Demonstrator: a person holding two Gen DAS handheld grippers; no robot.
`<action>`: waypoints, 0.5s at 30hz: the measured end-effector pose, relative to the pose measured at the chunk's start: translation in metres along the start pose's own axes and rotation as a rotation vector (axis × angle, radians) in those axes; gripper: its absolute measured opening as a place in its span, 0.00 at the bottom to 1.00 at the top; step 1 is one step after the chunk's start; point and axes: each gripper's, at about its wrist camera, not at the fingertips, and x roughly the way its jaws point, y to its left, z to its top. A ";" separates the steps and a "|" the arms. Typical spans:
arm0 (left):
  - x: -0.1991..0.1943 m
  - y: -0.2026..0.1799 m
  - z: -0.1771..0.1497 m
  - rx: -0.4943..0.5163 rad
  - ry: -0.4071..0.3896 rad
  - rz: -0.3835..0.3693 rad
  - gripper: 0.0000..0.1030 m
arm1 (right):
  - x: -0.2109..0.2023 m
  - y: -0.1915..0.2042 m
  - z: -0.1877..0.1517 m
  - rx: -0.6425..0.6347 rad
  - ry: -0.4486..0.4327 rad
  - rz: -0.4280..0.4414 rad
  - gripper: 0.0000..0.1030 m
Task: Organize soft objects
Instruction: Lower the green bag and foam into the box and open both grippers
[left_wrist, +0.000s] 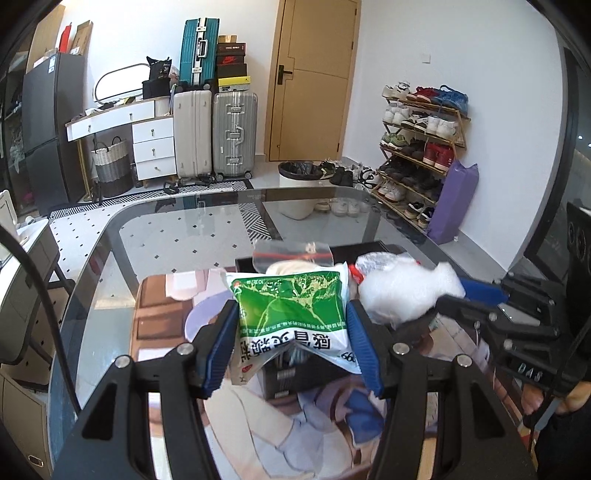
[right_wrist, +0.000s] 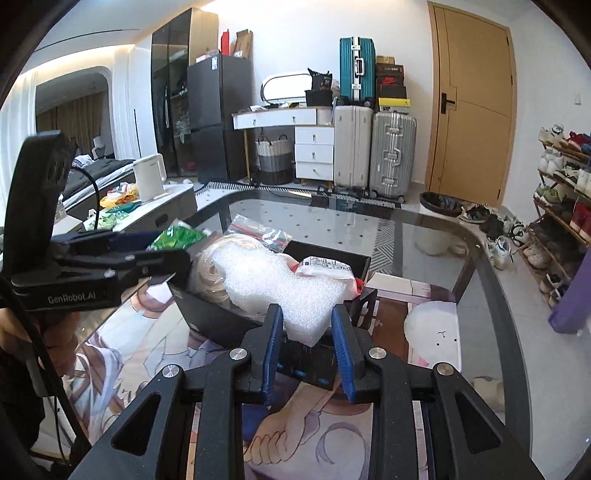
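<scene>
My left gripper (left_wrist: 291, 325) is shut on a green and white packet (left_wrist: 291, 314), which it holds above the near side of a black box (right_wrist: 328, 254) on the table. My right gripper (right_wrist: 306, 328) is shut on a white foam sheet (right_wrist: 273, 284) over the same box. In the left wrist view the foam sheet (left_wrist: 402, 291) hangs right of the packet. Inside the box lie a clear zip bag with a red strip (right_wrist: 255, 230), a cream bundle (right_wrist: 212, 269) and a white printed pack (right_wrist: 327, 267). From the right wrist view the left gripper (right_wrist: 166, 247) comes in from the left with the green packet (right_wrist: 177, 236).
The box stands on a printed mat (right_wrist: 147, 350) on a glass table (right_wrist: 424, 229). A white cushion-like shape (right_wrist: 432, 328) lies right of the box. Behind the table are a bin (left_wrist: 299, 184), suitcases (left_wrist: 232, 136), a shoe rack (left_wrist: 417, 147) and a door. A side table with a kettle (right_wrist: 147, 177) stands on the left.
</scene>
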 end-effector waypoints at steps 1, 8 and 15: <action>0.004 0.000 0.003 -0.001 0.000 0.002 0.56 | 0.002 0.001 0.001 -0.004 0.003 -0.003 0.27; 0.027 -0.005 0.011 0.009 0.016 0.008 0.56 | 0.025 0.009 0.004 -0.052 0.043 -0.024 0.27; 0.040 -0.007 0.010 0.016 0.029 0.002 0.56 | 0.036 0.007 0.007 -0.059 0.049 -0.023 0.27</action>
